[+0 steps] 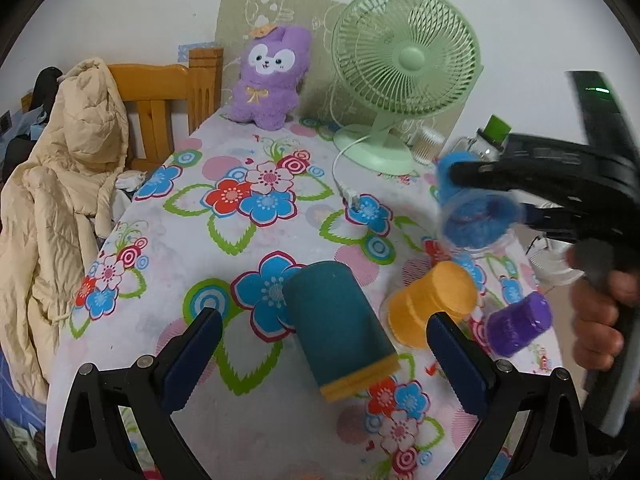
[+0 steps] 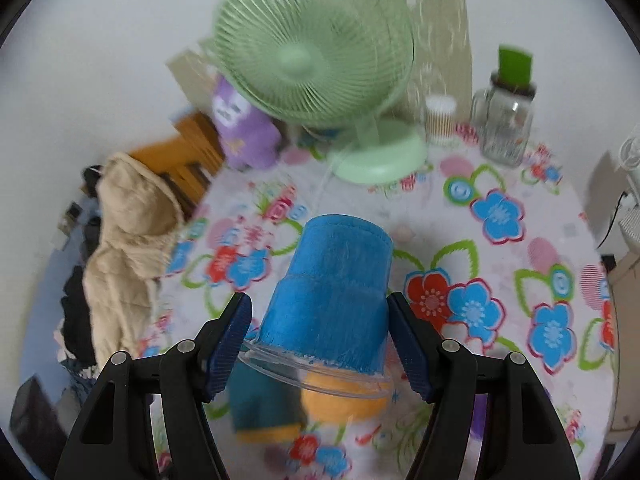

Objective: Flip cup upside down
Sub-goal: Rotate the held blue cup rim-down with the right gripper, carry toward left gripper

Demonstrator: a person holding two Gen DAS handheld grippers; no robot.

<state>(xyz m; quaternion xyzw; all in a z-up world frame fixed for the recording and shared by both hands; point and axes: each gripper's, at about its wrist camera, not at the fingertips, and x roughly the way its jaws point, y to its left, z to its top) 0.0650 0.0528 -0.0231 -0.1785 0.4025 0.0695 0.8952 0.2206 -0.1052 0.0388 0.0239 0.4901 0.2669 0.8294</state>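
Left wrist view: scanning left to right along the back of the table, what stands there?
Purple plush toy → green desk fan → small clear container → glass jar with green lid, partly hidden behind the right gripper holding the blue cup.

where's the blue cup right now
The blue cup is inverted between the right hand-held gripper's fingers, above the orange cup, in front of the green fan.
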